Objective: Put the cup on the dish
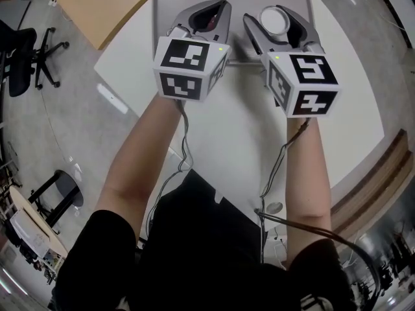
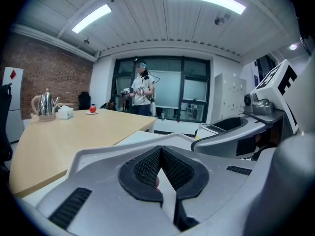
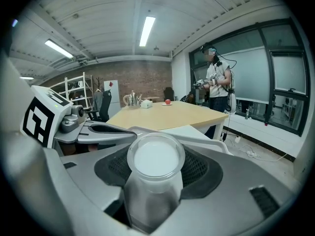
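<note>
I hold both grippers side by side over a grey tray (image 1: 157, 5) at the far end of the white table (image 1: 246, 141). My right gripper (image 1: 277, 30) is shut on a translucent white cup (image 1: 274, 19), which stands upright between the jaws, mouth up (image 3: 156, 157). My left gripper (image 1: 206, 17) is shut on something thin and dark red (image 1: 211, 22), apparently the dish. Only a small red sliver (image 2: 156, 183) of it shows below the closed pads (image 2: 147, 168) in the left gripper view. The rest of it is hidden.
A wooden table (image 2: 64, 136) stands beyond the white one, with a kettle (image 2: 46, 103) and a red apple (image 2: 92, 108) on it. A person (image 3: 216, 90) stands by the windows. An office chair (image 1: 26, 54) is on the floor to the left.
</note>
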Motion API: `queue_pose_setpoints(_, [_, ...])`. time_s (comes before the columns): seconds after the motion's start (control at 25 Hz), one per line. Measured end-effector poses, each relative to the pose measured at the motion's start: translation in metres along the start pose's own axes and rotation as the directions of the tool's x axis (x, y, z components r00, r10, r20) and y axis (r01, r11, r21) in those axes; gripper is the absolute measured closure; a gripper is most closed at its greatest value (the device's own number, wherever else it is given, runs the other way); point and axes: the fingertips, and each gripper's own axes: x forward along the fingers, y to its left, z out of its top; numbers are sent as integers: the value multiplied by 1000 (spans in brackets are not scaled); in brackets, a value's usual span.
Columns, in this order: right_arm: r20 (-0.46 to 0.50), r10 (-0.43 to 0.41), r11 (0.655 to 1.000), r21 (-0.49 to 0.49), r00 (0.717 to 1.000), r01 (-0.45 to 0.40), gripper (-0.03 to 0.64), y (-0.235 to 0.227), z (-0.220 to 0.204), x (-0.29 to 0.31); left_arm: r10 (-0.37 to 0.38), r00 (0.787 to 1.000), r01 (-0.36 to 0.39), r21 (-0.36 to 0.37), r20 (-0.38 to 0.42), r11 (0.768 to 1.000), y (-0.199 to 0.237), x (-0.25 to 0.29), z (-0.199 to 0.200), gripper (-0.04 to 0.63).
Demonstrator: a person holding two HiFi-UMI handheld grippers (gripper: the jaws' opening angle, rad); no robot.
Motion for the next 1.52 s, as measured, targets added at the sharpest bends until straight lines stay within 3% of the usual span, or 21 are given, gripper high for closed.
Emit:
queue_pose_setpoints(0.68, [-16,7,1000,-27,1000,-7,348,-8,-14,28,18,1000,-18,-5,-1,1000,16,19,-12,596])
queue_pose_setpoints(1.52, [-48,-13,998,-63,999,10,348,-9,-14,70,-39,999,38,-39,-19,999,26,50,-20,596])
